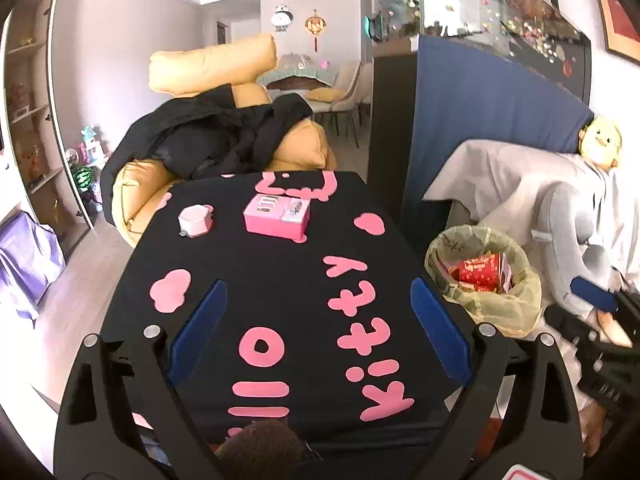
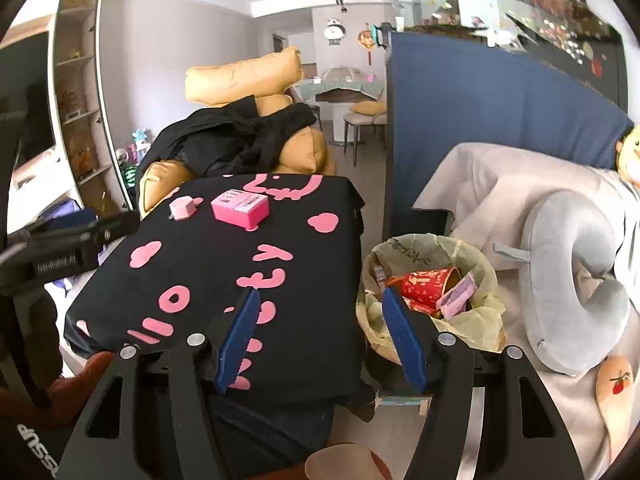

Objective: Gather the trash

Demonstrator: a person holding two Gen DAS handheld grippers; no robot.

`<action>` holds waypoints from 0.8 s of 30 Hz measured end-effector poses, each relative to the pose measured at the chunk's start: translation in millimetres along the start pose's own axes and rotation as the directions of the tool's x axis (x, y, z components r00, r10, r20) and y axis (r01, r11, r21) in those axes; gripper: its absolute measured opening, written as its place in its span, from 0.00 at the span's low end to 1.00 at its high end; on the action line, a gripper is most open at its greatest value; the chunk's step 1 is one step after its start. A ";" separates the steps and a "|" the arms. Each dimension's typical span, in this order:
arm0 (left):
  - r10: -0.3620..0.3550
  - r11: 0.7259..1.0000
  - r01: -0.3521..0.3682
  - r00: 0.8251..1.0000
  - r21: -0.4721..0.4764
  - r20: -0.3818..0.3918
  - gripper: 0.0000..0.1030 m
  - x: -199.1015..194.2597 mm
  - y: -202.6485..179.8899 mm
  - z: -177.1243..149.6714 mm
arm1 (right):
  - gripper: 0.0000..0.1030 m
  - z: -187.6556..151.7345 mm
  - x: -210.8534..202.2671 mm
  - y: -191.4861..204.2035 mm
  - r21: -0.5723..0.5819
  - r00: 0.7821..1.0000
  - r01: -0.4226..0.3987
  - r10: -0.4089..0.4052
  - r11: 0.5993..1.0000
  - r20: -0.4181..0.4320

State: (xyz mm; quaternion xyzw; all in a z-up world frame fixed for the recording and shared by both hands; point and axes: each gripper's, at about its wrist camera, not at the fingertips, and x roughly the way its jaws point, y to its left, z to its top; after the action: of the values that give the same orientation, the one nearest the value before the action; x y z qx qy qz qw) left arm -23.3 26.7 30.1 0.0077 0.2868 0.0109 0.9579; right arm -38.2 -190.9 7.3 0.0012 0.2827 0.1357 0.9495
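Both grippers hovering empty, jaws spread, over the black pink-lettered tablecloth (image 1: 280, 280).
Left gripper (image 1: 318, 328) and right gripper (image 2: 318, 336) are aiming at the pink cardboard box (image 1: 277, 215) far across; approach low, squeezing its short sides, before the bag-lined bin (image 2: 430, 300).

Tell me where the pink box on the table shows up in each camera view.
Left wrist view: the pink box sits upper centre, at the far end of the black table.
Right wrist view: the pink box is upper left of centre.
Shared landmark: the trash bin, right of the table.

One pink box (image 1: 277, 216), one pink cup (image 1: 195, 220), one bin (image 1: 516, 304)
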 end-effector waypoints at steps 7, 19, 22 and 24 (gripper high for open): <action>0.020 1.000 -0.020 1.000 0.000 0.016 0.86 -8.5 4.8 -0.5 | 0.59 0.4 -4.7 9.8 -0.006 0.999 -0.042 0.043 0.999 0.028; 0.018 1.000 -0.018 1.000 0.009 -0.001 0.86 -6.9 1.2 -1.8 | 0.59 -1.3 -1.2 9.4 0.005 0.998 -0.058 0.057 0.998 0.021; 0.018 1.000 -0.018 1.000 0.009 -0.001 0.86 -7.0 1.2 -1.6 | 0.59 -1.3 -0.6 8.2 0.009 0.998 -0.058 0.058 0.998 0.021; 0.016 1.000 -0.016 1.000 0.010 -0.002 0.86 -6.9 0.5 -1.7 | 0.59 -1.3 -0.5 7.6 0.009 0.998 -0.058 0.058 0.998 0.021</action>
State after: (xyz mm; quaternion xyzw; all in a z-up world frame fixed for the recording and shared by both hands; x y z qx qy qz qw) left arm -30.0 27.1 32.4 0.0146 0.2875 0.0172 0.9575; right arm -41.3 -183.8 7.1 0.0152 0.2732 0.1618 0.9481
